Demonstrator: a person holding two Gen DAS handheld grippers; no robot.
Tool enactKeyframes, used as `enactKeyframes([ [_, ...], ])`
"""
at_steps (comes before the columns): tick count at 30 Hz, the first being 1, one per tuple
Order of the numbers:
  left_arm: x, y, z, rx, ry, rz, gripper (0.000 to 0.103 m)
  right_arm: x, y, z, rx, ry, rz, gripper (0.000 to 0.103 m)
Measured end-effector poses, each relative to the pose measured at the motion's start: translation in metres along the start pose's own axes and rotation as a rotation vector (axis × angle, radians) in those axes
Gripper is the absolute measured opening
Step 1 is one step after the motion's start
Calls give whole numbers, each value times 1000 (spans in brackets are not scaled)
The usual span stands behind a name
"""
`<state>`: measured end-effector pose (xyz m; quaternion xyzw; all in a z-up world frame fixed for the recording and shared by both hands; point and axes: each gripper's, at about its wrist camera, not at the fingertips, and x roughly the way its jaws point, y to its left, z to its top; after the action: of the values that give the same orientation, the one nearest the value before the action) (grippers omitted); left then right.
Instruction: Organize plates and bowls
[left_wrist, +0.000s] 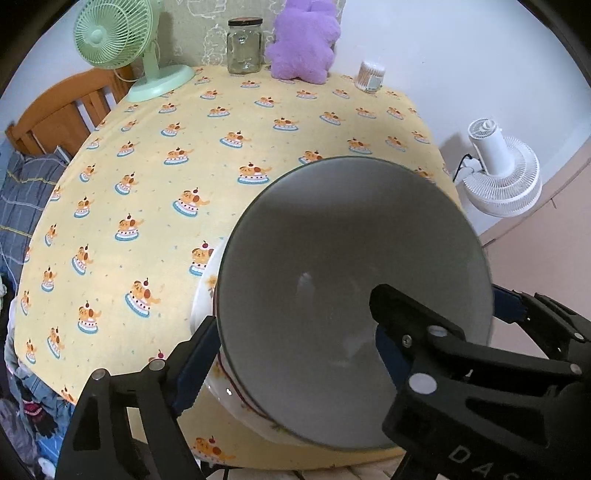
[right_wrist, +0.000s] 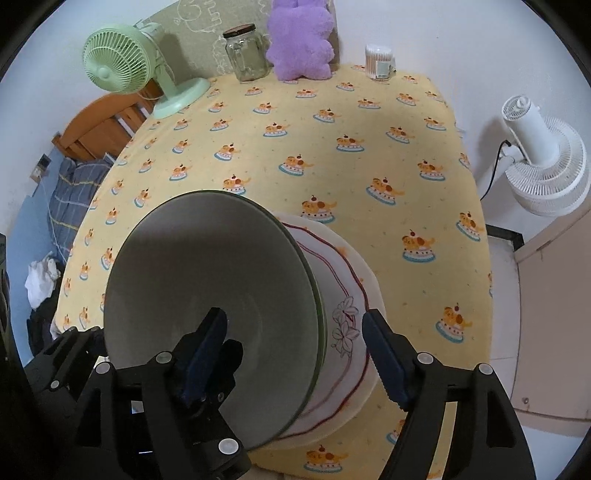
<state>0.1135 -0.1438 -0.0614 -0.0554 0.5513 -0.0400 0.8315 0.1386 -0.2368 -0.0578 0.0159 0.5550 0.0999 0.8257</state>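
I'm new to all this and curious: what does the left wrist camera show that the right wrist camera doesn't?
Only the left view shows dark clothes heaped below the table edge. Only the right view shows the flower drawing on the white bowl and a white cloth on the floor. Both show the grey bowl stacked on top, two fans, jar and purple plush.

left tool (left_wrist: 291, 339) | black frame | blue pads (left_wrist: 195, 365) | silver screws

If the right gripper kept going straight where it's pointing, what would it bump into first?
Most likely the grey bowl. The right gripper stands open with that bowl's rim between its fingers, one finger inside the bowl and the other outside, beside the white bowl underneath. Depth is hard to judge here.
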Motion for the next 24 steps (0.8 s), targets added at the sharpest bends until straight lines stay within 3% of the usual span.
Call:
enactKeyframes([
  [5, -23, 2, 1, 66, -48, -15, 90, -17, 8, -2, 31, -36, -29, 78],
  [11, -50, 23, 9, 154, -124, -35, 92, -42, 32, -2, 88, -134, -126, 78],
  [24, -83, 128, 16, 260, -306, -48, 92, -60, 119, -17, 224, -347, -231, 78],
])
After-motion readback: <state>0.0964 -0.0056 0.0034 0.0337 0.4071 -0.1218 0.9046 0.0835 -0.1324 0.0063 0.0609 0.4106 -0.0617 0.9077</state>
